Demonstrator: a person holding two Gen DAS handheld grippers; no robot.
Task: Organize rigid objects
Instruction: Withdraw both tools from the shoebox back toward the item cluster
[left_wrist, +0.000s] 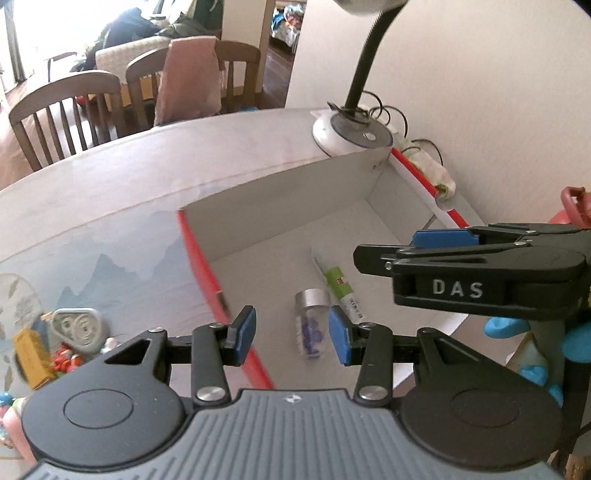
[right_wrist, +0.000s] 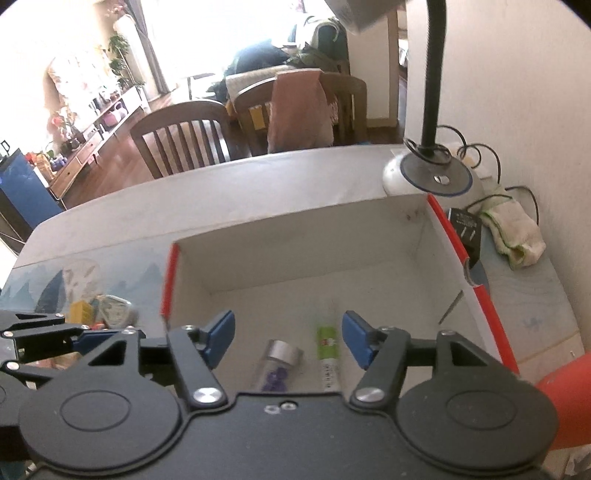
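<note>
while a vial (left_wrist: 309, 325) with a silver cap and purple bits inside lies on the floor of the box (left_wrist: 280, 218), a green-labelled tube (left_wrist: 341, 290) lies just beside it, cap end of the vial near the tube's green part. both rest in the near half of the box, which is white inside with red edges (right_wrist: 169, 284). in the right wrist view the vial (right_wrist: 279, 363) and tube (right_wrist: 327, 354) sit side by side between the spread blue pads (right_wrist: 221, 334) of the right gripper (right_wrist: 288, 338), which is released and holds nothing above them. the left gripper (left_wrist: 291, 336) is likewise spread wide and empty, its left pad (left_wrist: 244, 328) over the box's red left edge and its right pad over the box floor, the vial showing between them. the right gripper (left_wrist: 417, 251) shows from the side in the left wrist view, above the right part of the box, with a blue-gloved hand (left_wrist: 532, 343) below it. left of the box, on the printed mat (left_wrist: 122, 266), lies a heap of small things: a grey rounded tin (left_wrist: 77, 328), a yellow box (left_wrist: 33, 356) and red bits. a lamp (right_wrist: 430, 173) stands at the box's far right corner, a folded cloth (right_wrist: 511, 232) beside it near the wall. chairs (right_wrist: 181, 136) stand beyond the table.
</note>
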